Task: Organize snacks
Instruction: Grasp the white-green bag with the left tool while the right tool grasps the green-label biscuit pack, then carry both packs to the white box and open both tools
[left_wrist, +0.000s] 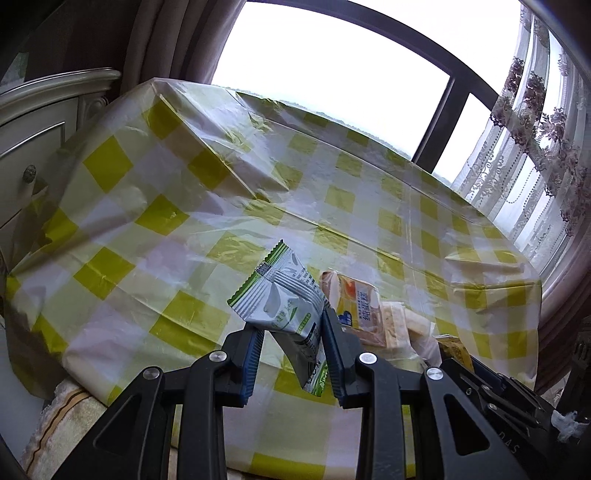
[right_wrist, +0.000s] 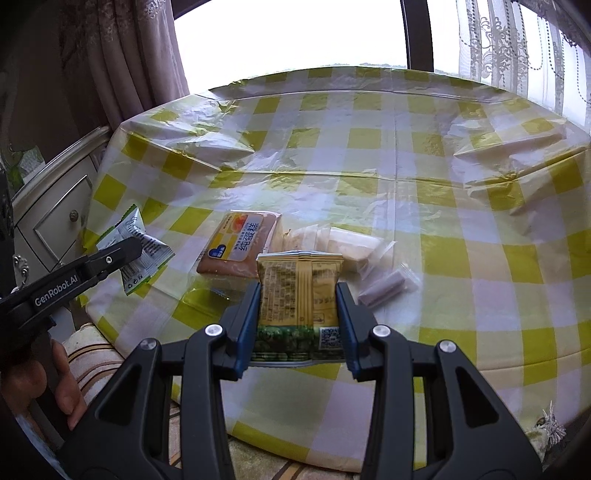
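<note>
The round table (right_wrist: 461, 266), draped in a yellow-and-white checked plastic cloth (left_wrist: 155, 192), fills both views; a cream cabinet (left_wrist: 40, 147) stands at its left edge. No box, tray or basket shows, so the snacks lie loose on the cloth. Largest of them is the egg-cake pack (right_wrist: 240, 242) with an orange-and-yellow label, lying flat near the front edge. Just right of it sit 2 clear-wrapped pale pastries (right_wrist: 347, 245), and further right 1 small pale wrapped roll (right_wrist: 384, 286). The right gripper (right_wrist: 299, 314) is clamped on a yellow snack packet (right_wrist: 295, 295), held upright above the cloth just in front of the egg-cake pack. The left gripper (left_wrist: 291, 350) is clamped on a green-and-white sachet (left_wrist: 284, 299), tilted in the air left of the egg-cake pack.
</note>
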